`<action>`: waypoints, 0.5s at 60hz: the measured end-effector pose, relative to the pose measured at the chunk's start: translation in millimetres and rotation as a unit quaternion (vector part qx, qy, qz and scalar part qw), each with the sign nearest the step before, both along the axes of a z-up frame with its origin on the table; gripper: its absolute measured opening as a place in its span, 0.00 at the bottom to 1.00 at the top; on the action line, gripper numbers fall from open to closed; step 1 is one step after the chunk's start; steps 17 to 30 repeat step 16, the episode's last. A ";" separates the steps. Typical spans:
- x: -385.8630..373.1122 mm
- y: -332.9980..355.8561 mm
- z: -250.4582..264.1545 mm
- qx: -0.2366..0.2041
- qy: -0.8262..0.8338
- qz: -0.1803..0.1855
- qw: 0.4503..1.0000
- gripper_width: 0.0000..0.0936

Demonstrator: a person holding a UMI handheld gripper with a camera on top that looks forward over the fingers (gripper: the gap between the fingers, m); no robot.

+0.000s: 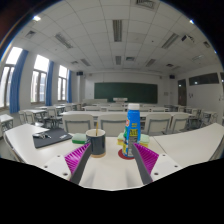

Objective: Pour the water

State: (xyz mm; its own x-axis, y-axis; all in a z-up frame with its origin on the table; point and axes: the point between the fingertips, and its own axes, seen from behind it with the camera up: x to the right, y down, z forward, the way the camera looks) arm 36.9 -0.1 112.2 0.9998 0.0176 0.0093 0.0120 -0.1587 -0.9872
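A plastic bottle (133, 124) with a blue cap and a blue-yellow label stands upright on a red coaster on the white table (190, 145), just ahead of my right finger. A dark cup (96, 142) with a pale rim stands on the table just ahead of my left finger. My gripper (110, 157) is open and empty, its magenta-padded fingers (77, 157) spread apart just short of both objects. Neither object is between the fingers.
A dark folder or notebook (50, 137) lies on the table to the left. Beyond the table are rows of classroom desks and chairs (160, 122), a green chalkboard (125, 91) on the far wall, and windows on the left.
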 end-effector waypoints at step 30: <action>-98.5 -39.2 3.1 0.054 0.157 0.127 0.978 0.90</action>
